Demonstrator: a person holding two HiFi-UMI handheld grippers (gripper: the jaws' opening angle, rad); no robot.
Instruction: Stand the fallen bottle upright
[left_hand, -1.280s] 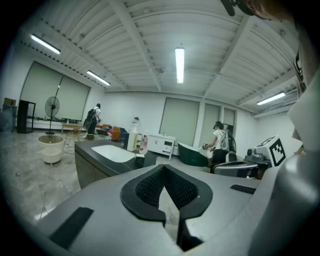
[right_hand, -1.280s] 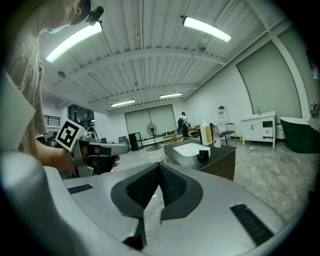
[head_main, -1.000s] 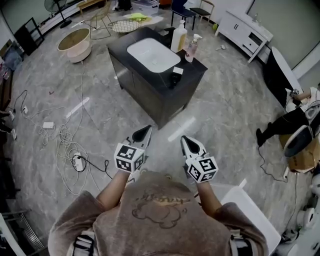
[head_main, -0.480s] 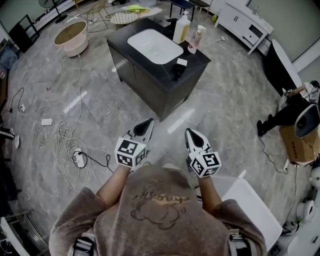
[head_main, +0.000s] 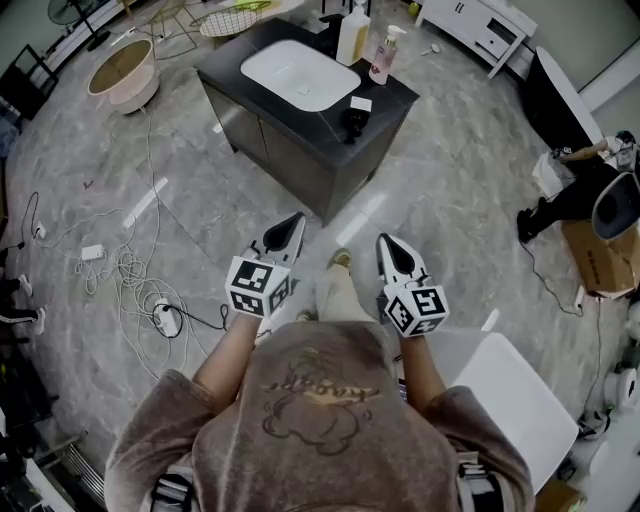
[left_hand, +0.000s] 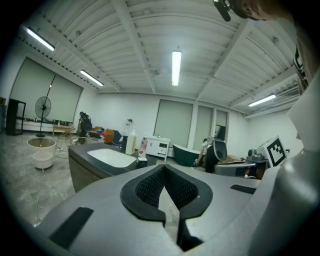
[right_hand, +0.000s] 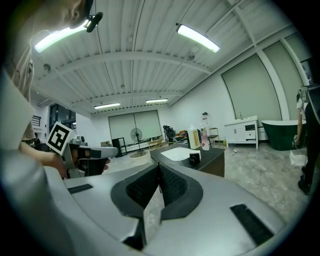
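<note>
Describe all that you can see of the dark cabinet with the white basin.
The dark cabinet stands free on the grey stone-look floor, one corner turned toward the camera. Its black top looks smooth and holds a sunken white basin. At the top's far edge stand a tall cream bottle and a smaller pump bottle; a small dark object sits near its right edge.

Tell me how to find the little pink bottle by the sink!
Find the dark cabinet in the middle of the floor, with a white sink in its top. Past the sink two bottles stand side by side. The pink bottle is the slimmer, shorter one with a white top, right of the bigger cream bottle.
</note>
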